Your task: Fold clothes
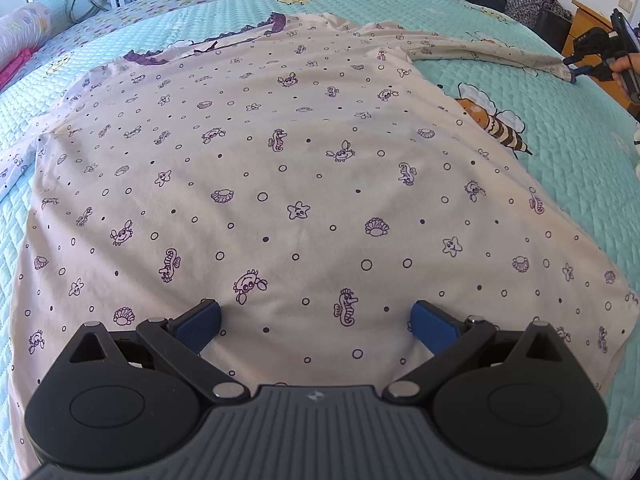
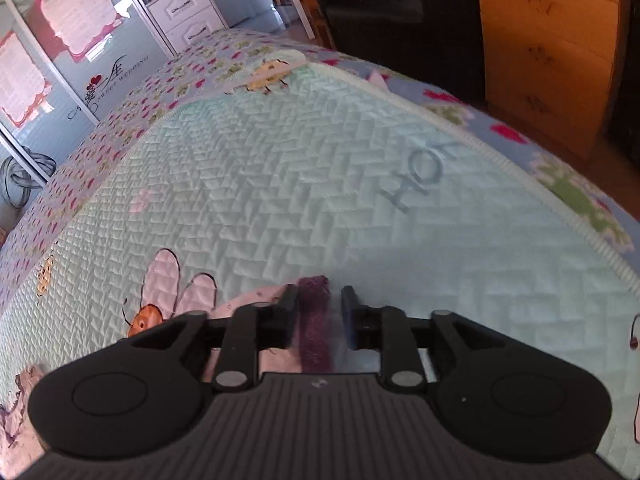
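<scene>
Here, the left gripper (image 1: 316, 320) gapes wide over a nightshirt (image 1: 280, 184); the right gripper (image 2: 320, 312) pinches its purple cuff (image 2: 316, 320) beside "SWEET WEDDING" lettering (image 2: 120, 76).

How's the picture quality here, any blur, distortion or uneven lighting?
Left wrist view: sharp, evenly daylit, the nightshirt bulging under fisheye curvature. Right wrist view: softer, with the purple cuff between the right gripper fingers blurred, and the far dresser in shadow.

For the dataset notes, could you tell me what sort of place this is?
Most likely a home bedroom: a quilted bedspread with a nightshirt on it, white drawers beyond.
</scene>
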A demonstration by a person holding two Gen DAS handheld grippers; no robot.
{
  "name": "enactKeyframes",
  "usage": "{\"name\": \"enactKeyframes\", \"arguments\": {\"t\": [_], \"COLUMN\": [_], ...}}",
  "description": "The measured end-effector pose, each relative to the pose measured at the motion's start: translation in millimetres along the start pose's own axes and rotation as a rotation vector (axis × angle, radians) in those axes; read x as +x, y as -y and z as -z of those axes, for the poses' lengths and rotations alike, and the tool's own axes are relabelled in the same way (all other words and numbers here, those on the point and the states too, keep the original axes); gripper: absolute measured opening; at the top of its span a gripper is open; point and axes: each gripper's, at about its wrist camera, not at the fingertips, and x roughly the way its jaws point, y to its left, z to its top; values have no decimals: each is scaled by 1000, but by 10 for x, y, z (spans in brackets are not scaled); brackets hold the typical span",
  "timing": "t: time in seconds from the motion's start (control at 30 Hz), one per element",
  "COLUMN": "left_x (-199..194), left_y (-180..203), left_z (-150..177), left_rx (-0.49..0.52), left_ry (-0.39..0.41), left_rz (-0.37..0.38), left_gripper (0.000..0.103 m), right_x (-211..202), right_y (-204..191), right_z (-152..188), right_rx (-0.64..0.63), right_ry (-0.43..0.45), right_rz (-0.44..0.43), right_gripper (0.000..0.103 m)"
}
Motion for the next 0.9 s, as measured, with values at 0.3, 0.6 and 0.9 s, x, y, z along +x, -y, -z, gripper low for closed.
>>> {"name": "enactKeyframes", "arguments": {"t": [0.3,0.6,0.9], "left_x": [-1,9,12], "left_y": [7,6,13], "left_z": [3,-14,-20], "left_rx": [-3,-8,-11], "left_ry": [3,-6,-9], "left_rz": [-3,-8,-9], "left_gripper": [103,103,103], "right_x": [-235,-22,-221], "right_y": [-204,-200,-178], "right_z": [193,340,308], "right_rx": [-230,-327,-319], "right_ry": [17,-88,-76], "right_rz": [-51,-66,-84], "right_gripper": [58,48,6]}}
